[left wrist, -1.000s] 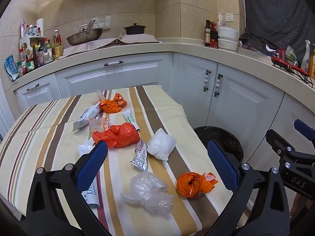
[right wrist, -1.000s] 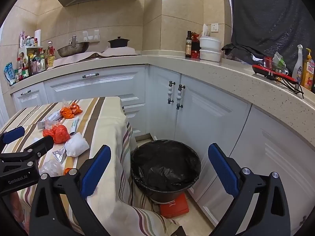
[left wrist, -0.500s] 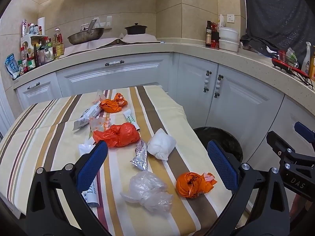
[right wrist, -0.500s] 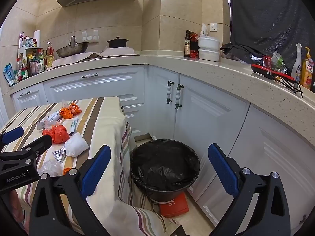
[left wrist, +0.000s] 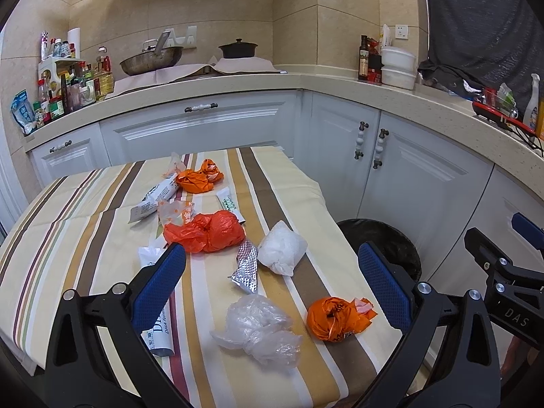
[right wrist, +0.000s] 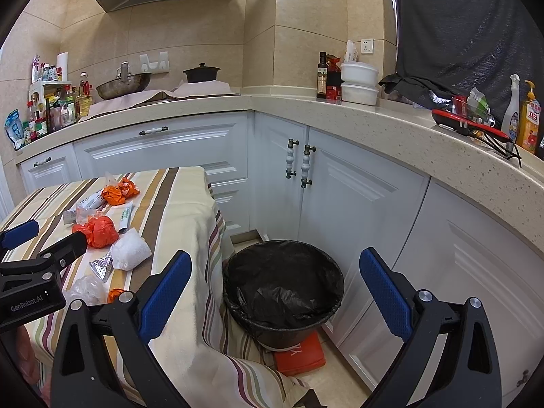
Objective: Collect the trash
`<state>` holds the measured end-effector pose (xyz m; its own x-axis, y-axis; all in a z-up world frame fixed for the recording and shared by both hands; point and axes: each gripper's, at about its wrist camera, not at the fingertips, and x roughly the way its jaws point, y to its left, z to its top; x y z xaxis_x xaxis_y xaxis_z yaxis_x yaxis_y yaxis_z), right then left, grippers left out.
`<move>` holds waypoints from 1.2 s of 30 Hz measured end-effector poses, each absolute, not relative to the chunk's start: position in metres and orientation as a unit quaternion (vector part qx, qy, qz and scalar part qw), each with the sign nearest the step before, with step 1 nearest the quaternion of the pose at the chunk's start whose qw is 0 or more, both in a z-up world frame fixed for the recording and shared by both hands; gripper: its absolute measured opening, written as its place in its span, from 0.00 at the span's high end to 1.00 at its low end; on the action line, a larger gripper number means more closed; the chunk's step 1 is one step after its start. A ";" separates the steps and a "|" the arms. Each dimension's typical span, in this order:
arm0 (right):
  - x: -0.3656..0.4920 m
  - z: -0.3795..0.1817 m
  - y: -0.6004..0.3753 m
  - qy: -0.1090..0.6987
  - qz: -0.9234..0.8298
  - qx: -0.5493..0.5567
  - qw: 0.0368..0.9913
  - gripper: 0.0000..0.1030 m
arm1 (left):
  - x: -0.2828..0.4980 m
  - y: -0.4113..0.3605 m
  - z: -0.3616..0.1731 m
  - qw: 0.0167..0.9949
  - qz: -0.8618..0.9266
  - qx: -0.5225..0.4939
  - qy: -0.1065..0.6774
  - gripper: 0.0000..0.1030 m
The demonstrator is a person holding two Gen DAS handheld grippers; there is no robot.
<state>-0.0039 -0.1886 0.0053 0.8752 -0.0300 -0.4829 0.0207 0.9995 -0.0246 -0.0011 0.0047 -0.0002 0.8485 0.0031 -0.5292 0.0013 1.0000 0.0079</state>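
Trash lies on the striped table: an orange wad near the front right edge, a clear plastic bag, a white bag, a foil wrapper, a red-orange bag, a far orange bag and tubes. My left gripper is open and empty above the near trash. My right gripper is open and empty above the black-lined bin, which stands on the floor right of the table.
White cabinets and a stone counter wrap around behind and to the right of the bin. An orange flat object lies under the bin. A wok, a pot and bottles stand on the counter.
Both views have shifted only slightly. Both grippers stay open and nothing on the table has moved.
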 end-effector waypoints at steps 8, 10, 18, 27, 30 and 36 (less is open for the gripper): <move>-0.004 0.007 -0.190 0.250 -0.014 -0.009 0.968 0.06 | -0.002 0.006 0.001 0.961 0.002 0.003 0.275 0.04; -0.004 0.007 -0.191 0.250 -0.014 -0.009 0.968 0.06 | -0.003 0.007 0.001 0.962 0.002 0.004 0.275 0.04; -0.004 0.008 -0.191 0.250 -0.014 -0.009 0.968 0.06 | -0.002 0.005 0.001 0.961 0.003 0.003 0.275 0.04; -0.005 0.008 -0.193 0.249 -0.014 -0.009 0.968 0.06 | -0.002 0.005 0.001 0.961 0.002 0.003 0.276 0.04; -0.005 0.009 -0.194 0.248 -0.015 -0.009 0.968 0.06 | -0.002 0.005 0.001 0.961 0.002 0.004 0.275 0.04; -0.005 0.008 -0.193 0.248 -0.016 -0.009 0.969 0.07 | -0.002 0.010 0.000 0.961 0.003 0.003 0.276 0.04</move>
<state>-0.0049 -0.1931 0.0084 0.8768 -0.0348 -0.4796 0.0256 0.9993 -0.0257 -0.0017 0.0098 -0.0002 0.8479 0.0081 -0.5301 -0.0052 1.0000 0.0069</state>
